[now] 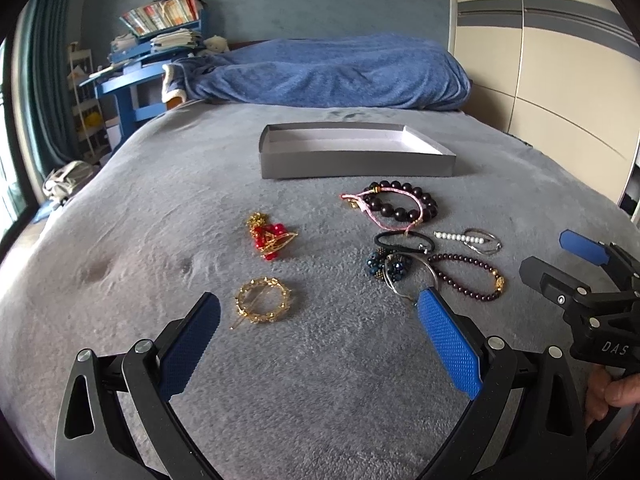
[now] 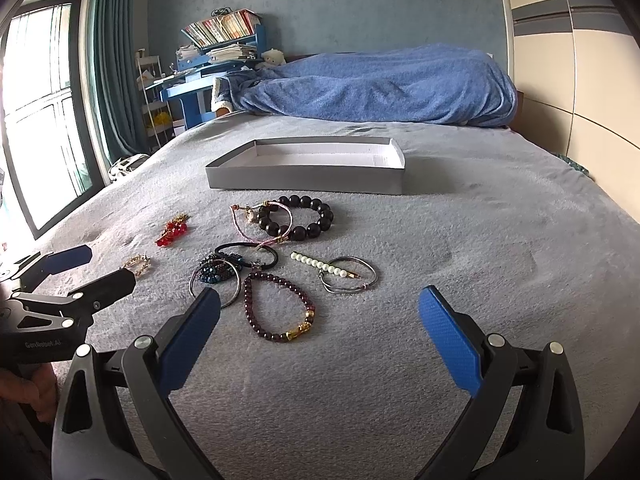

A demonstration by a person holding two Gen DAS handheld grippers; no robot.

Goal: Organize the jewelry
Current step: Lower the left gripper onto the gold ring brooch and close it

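Note:
Jewelry lies on a grey bed cover in front of an empty grey box [image 1: 356, 157] [image 2: 308, 170]. A gold ring-shaped hair clip [image 1: 262, 305] lies just ahead of my open, empty left gripper [image 1: 320, 340]. A red and gold piece [image 1: 272, 240] sits behind it. To the right lie a black bead bracelet [image 1: 404, 204] [image 2: 300, 218], a pink cord [image 2: 256, 222], a black hair tie [image 2: 248, 254], a blue beaded piece [image 2: 216, 272], a pearl bangle [image 2: 340, 274] and a dark red bead bracelet [image 2: 280, 308]. My right gripper [image 2: 320, 340] is open and empty, just before the dark red bracelet.
A blue blanket [image 1: 332, 72] is heaped at the far end of the bed. A blue desk with books [image 1: 152, 60] stands at the back left. Wardrobe doors [image 1: 560, 80] run along the right. A window and curtain [image 2: 48, 100] are on the left.

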